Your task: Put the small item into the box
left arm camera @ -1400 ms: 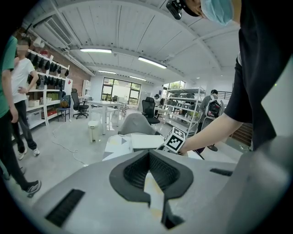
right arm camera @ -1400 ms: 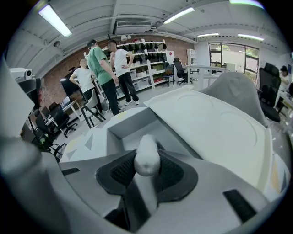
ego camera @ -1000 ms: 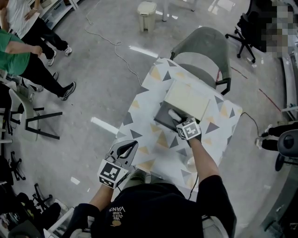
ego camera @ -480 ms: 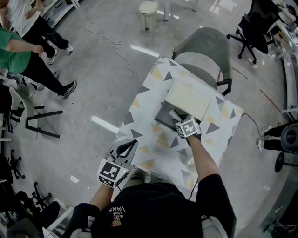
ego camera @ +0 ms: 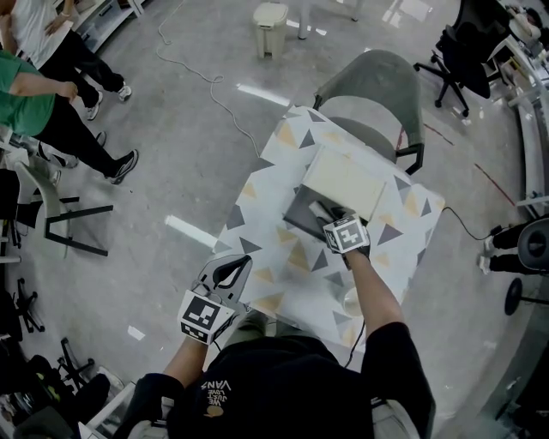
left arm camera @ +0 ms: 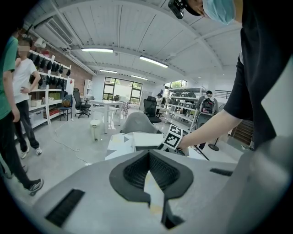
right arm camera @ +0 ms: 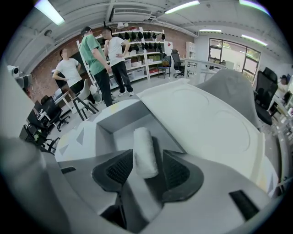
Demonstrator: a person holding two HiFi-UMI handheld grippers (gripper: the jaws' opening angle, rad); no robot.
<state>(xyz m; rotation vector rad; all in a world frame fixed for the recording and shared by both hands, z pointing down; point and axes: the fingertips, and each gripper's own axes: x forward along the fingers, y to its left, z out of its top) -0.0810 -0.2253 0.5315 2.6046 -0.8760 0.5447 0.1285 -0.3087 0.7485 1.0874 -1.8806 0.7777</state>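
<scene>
A white rolled cloth (right arm camera: 144, 151) lies lengthwise between the pads of my right gripper (right arm camera: 147, 165), over the inside of the open grey box (right arm camera: 108, 122). The jaws are opening. The roll rests against the left pad and a gap shows at the right pad. From the head view, the right gripper (ego camera: 331, 219) reaches into the box (ego camera: 300, 216), whose pale lid (ego camera: 346, 183) stands open behind it, and the roll (ego camera: 319, 208) shows just ahead of the jaws. My left gripper (ego camera: 235, 262) hovers at the table's near left edge, shut and empty, facing the box (left arm camera: 145, 140).
The box sits on a table with a triangle-patterned cloth (ego camera: 266, 184). A grey chair (ego camera: 377, 90) stands behind the table. A white round object (ego camera: 352, 300) lies beside my right forearm. People (ego camera: 39, 94) stand at the far left, with a bin (ego camera: 270, 26) and a cable (ego camera: 202, 73) on the floor.
The right gripper has shifted very slightly at the box, with the roll still just ahead of it. The left gripper has stayed in place.
</scene>
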